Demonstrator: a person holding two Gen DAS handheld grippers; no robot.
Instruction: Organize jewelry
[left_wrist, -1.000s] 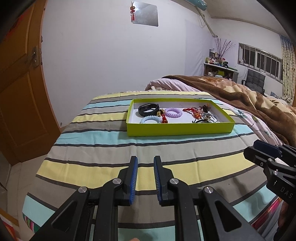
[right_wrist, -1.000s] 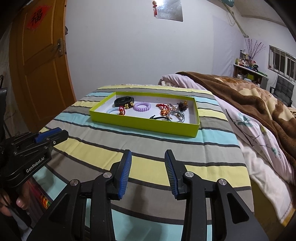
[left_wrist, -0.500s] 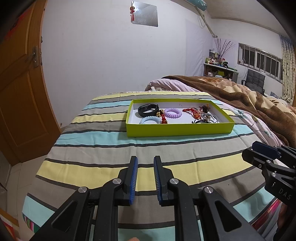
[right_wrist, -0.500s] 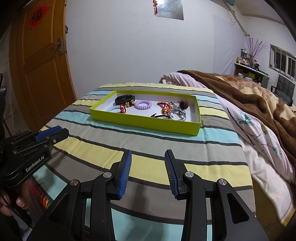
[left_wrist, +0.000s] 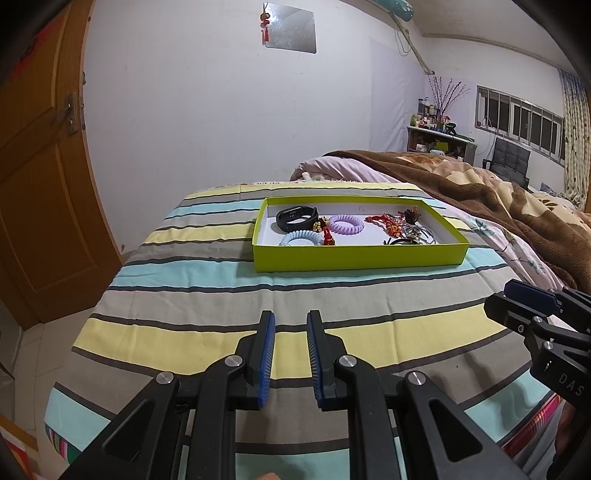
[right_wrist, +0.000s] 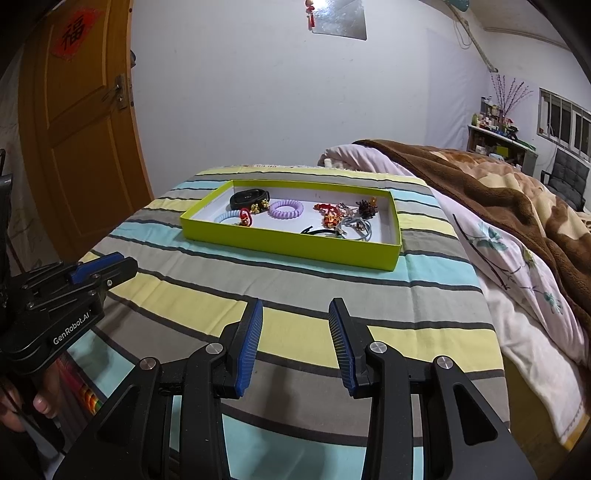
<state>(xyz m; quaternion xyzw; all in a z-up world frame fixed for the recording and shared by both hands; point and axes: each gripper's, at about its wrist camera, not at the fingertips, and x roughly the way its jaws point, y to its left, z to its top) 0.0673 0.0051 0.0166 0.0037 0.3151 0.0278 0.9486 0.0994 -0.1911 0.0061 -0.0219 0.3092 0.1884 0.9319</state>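
1. Two grippers are in your hands, both held over the near end of the striped bedspread (left_wrist: 207, 280), angled down and forward toward the lime-green tray (left_wrist: 360, 258).
2. Your left gripper (left_wrist: 290, 325) has its blue pads (left_wrist: 266, 354) standing a narrow gap apart, with nothing between them; only the yellow stripe of the cloth shows through.
3. Your right gripper (right_wrist: 295, 314) has its jaws set wider, also with nothing in them.
4. From the right wrist view, your left gripper's body sits low at the left edge, and your fingers (right_wrist: 40, 402) wrap under its handle.
5. From the left wrist view, your right gripper's tip pokes in at the right edge, about level with the left one.
6. All the jewelry lies inside the tray, well apart from both grippers: a black band (left_wrist: 297, 218) at the back left, a light-blue coil ring (left_wrist: 300, 238) in front of it, a purple coil ring (left_wrist: 346, 223) near the middle, and a tangle of red, brown and grey pieces (left_wrist: 404, 229) on the right.
7. Small red and gold charms (left_wrist: 325, 230) sit between the coil rings.
8. Beside the tray on the right, a brown blanket (right_wrist: 498, 192) is heaped over pink bedding.
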